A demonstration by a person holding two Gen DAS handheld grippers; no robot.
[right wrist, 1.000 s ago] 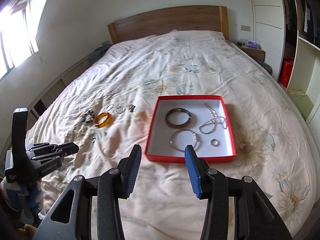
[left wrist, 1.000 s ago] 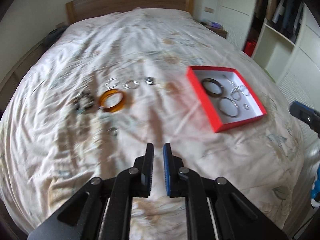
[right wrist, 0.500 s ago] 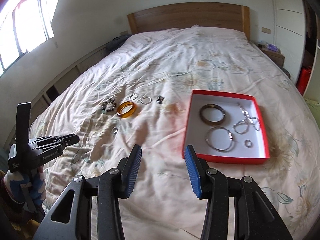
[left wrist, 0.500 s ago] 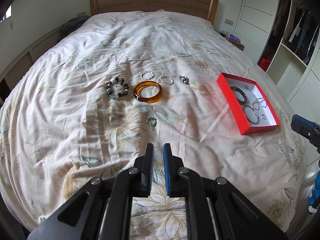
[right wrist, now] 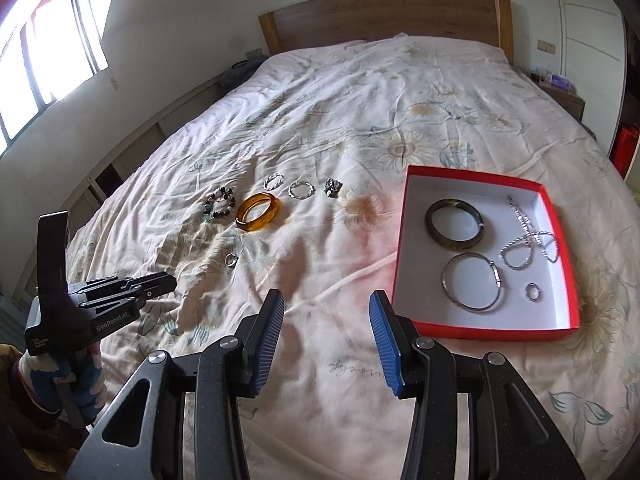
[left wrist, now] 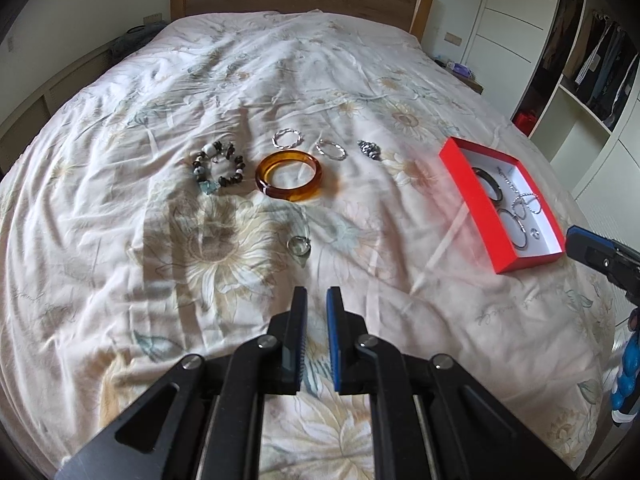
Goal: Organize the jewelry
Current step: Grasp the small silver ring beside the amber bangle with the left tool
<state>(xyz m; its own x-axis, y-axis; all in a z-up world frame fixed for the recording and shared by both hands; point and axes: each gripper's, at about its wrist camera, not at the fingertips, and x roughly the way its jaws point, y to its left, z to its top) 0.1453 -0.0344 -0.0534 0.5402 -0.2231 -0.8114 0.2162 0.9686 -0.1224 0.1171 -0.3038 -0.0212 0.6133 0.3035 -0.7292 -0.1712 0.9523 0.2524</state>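
Observation:
An amber bangle (left wrist: 289,175) lies on the bed, with a beaded bracelet (left wrist: 218,167) to its left and two silver rings (left wrist: 286,137), (left wrist: 331,149) and a dark charm (left wrist: 368,148) behind it. A small ring (left wrist: 299,245) lies nearer me. The red box (right wrist: 412,248) holds a dark bangle (right wrist: 454,223), a silver bangle (right wrist: 473,287), a chain (right wrist: 526,240) and a ring (right wrist: 533,292). My left gripper (left wrist: 316,300) is nearly shut and empty, short of the small ring. My right gripper (right wrist: 326,308) is open and empty, left of the box.
The bed has a floral cover (left wrist: 224,264) and a wooden headboard (right wrist: 384,16). A nightstand (right wrist: 560,92) and wardrobe shelves (left wrist: 592,64) stand at the right. A window (right wrist: 48,60) is at the left.
The left gripper has swung left and moved toward the loose jewelry, now centred on the small ring. The right gripper has shifted left, so the box sits further right in its view.

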